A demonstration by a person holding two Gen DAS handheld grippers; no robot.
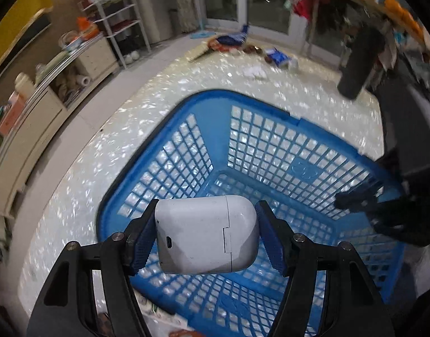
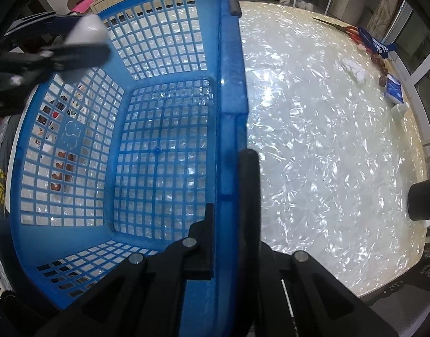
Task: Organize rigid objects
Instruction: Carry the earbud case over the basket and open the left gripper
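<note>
We are in the carry-and-drop step. Our left gripper [image 1: 206,236] has its fingers [image 1: 140,241] clamped on the white case [image 1: 206,236], an earbud case held by its two ends, charging port towards the camera. The case hangs in the air over the blue basket [image 1: 271,104], inside its rim near one corner, clear of the mesh floor. In the right wrist view the same case [image 2: 87,32] shows blurred above the basket's far corner.

Our right gripper [image 2: 229,196] is shut on the basket's rim [image 2: 232,90], one finger [image 2: 250,185] outside the wall and the other inside, which steadies the basket on the tabletop [image 2: 327,154]. The basket looks empty, so we judge the sorting has barely begun.

Next, we think, the left gripper should come lower into the basket and then spread its fingers, so the hard case lands softly instead of bouncing on the mesh. The right grip should hold until the case is down.

More things lie along the tabletop's far edge: a blue pack [image 2: 393,92], scissors [image 2: 347,29], some brown pieces [image 2: 380,67]. A dark cylinder [image 1: 359,61] stands near the tabletop's edge.
</note>
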